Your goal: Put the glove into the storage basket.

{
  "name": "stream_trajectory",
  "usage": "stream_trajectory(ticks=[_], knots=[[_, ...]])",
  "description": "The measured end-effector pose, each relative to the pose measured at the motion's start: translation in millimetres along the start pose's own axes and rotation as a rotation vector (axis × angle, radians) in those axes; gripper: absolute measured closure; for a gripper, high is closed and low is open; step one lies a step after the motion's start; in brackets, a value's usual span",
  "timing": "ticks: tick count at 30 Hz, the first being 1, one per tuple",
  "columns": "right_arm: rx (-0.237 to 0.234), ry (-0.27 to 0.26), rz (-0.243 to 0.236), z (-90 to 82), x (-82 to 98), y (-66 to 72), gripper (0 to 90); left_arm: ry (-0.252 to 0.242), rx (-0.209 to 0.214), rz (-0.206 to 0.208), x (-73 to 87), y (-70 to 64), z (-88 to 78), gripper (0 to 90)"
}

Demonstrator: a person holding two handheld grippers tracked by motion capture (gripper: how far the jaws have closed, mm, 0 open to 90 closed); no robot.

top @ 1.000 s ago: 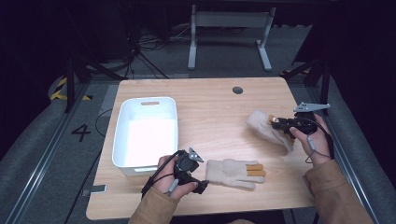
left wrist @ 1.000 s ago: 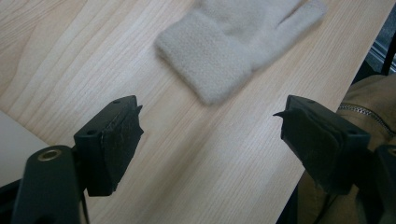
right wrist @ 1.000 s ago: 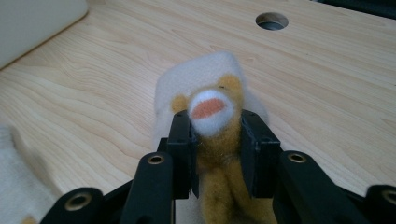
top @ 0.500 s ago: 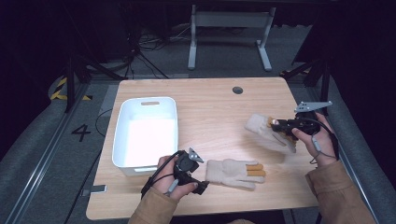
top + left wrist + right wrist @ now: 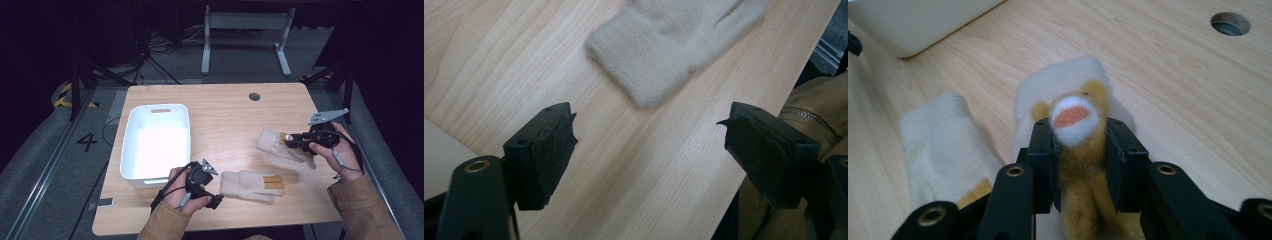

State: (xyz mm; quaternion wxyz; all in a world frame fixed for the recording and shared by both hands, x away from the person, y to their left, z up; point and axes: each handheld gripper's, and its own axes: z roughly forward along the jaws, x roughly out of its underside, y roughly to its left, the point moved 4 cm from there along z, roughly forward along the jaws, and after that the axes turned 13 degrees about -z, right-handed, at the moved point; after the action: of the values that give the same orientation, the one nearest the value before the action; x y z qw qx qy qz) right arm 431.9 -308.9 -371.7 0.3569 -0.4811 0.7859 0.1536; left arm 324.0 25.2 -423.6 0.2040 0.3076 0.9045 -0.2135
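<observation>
Wooden table (image 5: 225, 115) is being worked on: one beige glove (image 5: 280, 145) is being clamped and held above it by the right gripper (image 5: 295, 142); the second glove (image 5: 247, 185) is lying just beyond the left gripper (image 5: 212, 192), whose jaws are being kept wide apart.

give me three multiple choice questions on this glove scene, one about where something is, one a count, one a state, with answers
1. Where does the white bin sit on the table?
A. on its left side
B. at its right edge
C. under the table

2. How many beige gloves are there?
A. one
B. two
C. four

3. How do the jaws of the left gripper stand?
A. clamped on a glove cuff
B. shut on nothing
C. open, nothing between them

Answers:
1. A, the high view shows the bin left of both gloves.
2. B, one glove on the table lies by the left gripper, and the lifted glove is pinched by the right gripper.
3. C, the left gripper view shows bare wood between the spread jaws, the cuff lying beyond them.
</observation>
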Motion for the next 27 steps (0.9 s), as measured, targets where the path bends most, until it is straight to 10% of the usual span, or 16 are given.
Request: stream_trajectory(ticks=[27], knots=[[-0.124,0.011,-0.019,18.4,-29.2,62.8,68.0,0.001,0.003,0.008,-1.5,-0.9,0.3,20.6]])
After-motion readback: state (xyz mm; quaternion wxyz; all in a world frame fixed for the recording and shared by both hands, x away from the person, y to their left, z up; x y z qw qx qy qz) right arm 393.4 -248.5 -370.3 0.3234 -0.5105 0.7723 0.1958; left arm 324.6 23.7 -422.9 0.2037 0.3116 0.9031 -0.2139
